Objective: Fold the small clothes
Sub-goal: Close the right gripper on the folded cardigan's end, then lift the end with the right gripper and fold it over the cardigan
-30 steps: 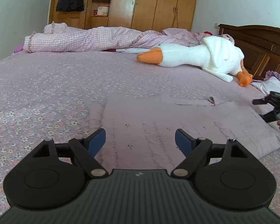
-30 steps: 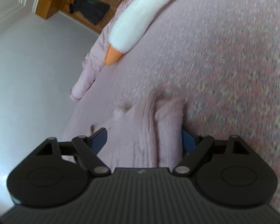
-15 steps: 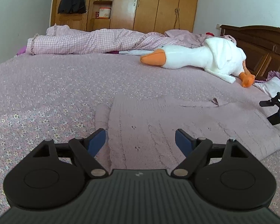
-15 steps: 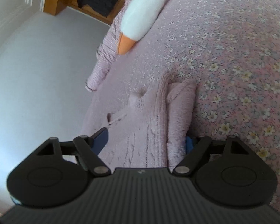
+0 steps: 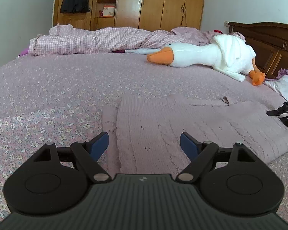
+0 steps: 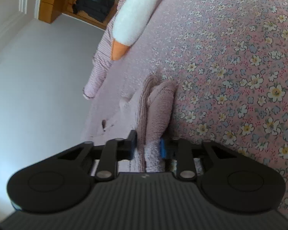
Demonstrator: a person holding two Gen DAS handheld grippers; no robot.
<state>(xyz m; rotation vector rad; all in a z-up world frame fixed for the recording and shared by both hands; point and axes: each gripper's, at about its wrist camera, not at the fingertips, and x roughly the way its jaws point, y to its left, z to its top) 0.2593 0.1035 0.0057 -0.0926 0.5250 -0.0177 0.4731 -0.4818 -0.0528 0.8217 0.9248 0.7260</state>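
the floral bedspread point(image 5: 48, 88) carries a pale pink knitted sweater point(image 5: 182, 122) lying flat near its front edge, with a plush goose point(image 5: 201, 57) well beyond. the right gripper point(image 6: 146, 147) has its jaws pinched on the sweater's thick folded edge; the left gripper point(image 5: 144, 143) hovers wide open and empty over the opposite side. best to clamp the left end before lifting, keeping both edges level so the fold lands square.

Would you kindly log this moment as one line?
left gripper: open over pale pink knitted sweater | right gripper: shut on sweater edge | surface: floral bedspread
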